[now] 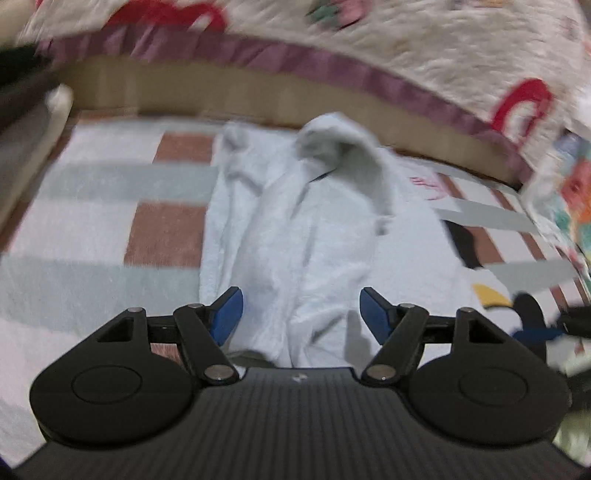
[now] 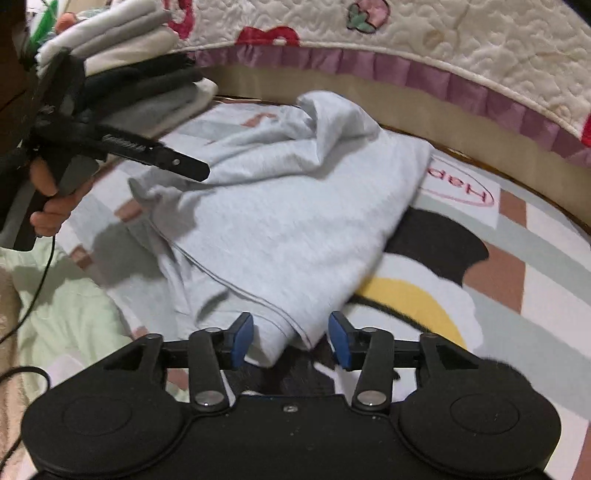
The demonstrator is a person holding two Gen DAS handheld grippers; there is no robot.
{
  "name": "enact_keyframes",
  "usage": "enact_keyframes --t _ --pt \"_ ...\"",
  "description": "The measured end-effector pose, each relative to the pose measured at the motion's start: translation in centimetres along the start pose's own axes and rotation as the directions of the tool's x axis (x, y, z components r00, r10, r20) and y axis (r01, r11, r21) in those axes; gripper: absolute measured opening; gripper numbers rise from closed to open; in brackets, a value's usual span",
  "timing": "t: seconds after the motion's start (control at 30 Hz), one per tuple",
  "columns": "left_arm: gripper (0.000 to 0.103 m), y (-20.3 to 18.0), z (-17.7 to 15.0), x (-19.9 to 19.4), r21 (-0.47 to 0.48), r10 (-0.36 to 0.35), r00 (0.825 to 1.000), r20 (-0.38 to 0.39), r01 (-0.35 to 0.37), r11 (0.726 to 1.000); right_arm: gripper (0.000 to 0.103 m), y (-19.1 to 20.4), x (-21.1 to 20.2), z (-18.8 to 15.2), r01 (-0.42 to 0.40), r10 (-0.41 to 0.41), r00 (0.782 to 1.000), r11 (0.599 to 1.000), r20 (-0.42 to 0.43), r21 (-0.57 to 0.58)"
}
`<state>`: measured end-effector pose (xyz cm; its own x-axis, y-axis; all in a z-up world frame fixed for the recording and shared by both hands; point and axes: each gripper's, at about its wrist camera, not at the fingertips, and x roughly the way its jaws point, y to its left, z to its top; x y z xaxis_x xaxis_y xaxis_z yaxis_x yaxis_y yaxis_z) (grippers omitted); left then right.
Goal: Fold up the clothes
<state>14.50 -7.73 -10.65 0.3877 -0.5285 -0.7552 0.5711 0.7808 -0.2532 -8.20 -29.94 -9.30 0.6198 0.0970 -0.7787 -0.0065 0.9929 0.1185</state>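
Observation:
A pale grey garment [image 2: 280, 206] lies crumpled on a patterned mat [image 2: 535, 280], one end bunched up against the bed side. My right gripper [image 2: 291, 339] stands open over its near corner. That corner lies between the blue pads [image 2: 243, 338], which do not press on it. In the left wrist view, which is blurred, the same garment [image 1: 295, 221] runs away from my left gripper [image 1: 301, 314]. This gripper is open too, with cloth under the gap and the pads clear of it. A hand [image 2: 48, 192] holds the left gripper [image 2: 195, 168] above the garment's left side.
A stack of folded clothes [image 2: 140, 66] sits at the back left. A quilted bedspread [image 2: 461, 33] with a purple frill hangs over the tan bed side [image 2: 295, 83] behind the mat. A pale green cloth [image 2: 66, 314] and a black cable [image 2: 35, 291] lie at the left.

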Motion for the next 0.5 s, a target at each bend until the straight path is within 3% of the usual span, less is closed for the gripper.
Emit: enact_keyframes --t 0.13,0.17,0.2,0.23,0.3,0.33,0.4,0.5 --pt "0.069 0.5 -0.8 0.8 0.011 0.006 1.0 -0.017 -0.006 1.0 0.055 -0.6 1.4 -0.4 0.041 -0.04 0.999 0.998 -0.021 0.048" --pt "0.061 0.3 -0.9 0.8 0.023 0.002 1.0 -0.012 -0.002 1.0 0.055 -0.5 1.7 -0.6 0.053 -0.052 0.998 0.997 -0.026 0.048" --pt "0.045 0.0 -1.1 0.7 0.052 0.004 1.0 -0.004 -0.004 0.999 0.055 -0.5 1.9 -0.8 0.058 -0.057 0.998 0.997 -0.018 0.047" --pt "0.012 -0.2 -1.0 0.4 0.071 0.005 1.0 0.006 -0.005 0.997 0.053 -0.4 2.0 -0.8 0.056 -0.056 0.998 0.997 -0.006 0.047" --pt "0.011 -0.2 -0.8 -0.7 0.077 -0.005 0.999 0.032 0.003 0.997 0.023 -0.5 1.6 -1.0 0.026 -0.029 0.999 0.998 0.04 0.054" --pt "0.011 0.3 -0.7 -1.6 0.045 -0.025 0.998 0.054 0.023 0.999 0.018 -0.6 1.3 -1.0 0.012 -0.016 0.998 0.998 0.061 0.062" --pt "0.011 1.6 -0.7 -3.0 -0.062 -0.072 0.995 0.068 0.077 0.995 0.014 -0.8 0.8 -1.0 0.008 -0.013 0.997 0.998 0.079 0.064" --pt "0.011 3.5 -1.7 -2.5 -0.204 -0.08 0.997 0.002 0.078 0.976 0.013 -1.2 0.8 -1.3 0.01 -0.015 0.997 0.997 0.071 0.072"
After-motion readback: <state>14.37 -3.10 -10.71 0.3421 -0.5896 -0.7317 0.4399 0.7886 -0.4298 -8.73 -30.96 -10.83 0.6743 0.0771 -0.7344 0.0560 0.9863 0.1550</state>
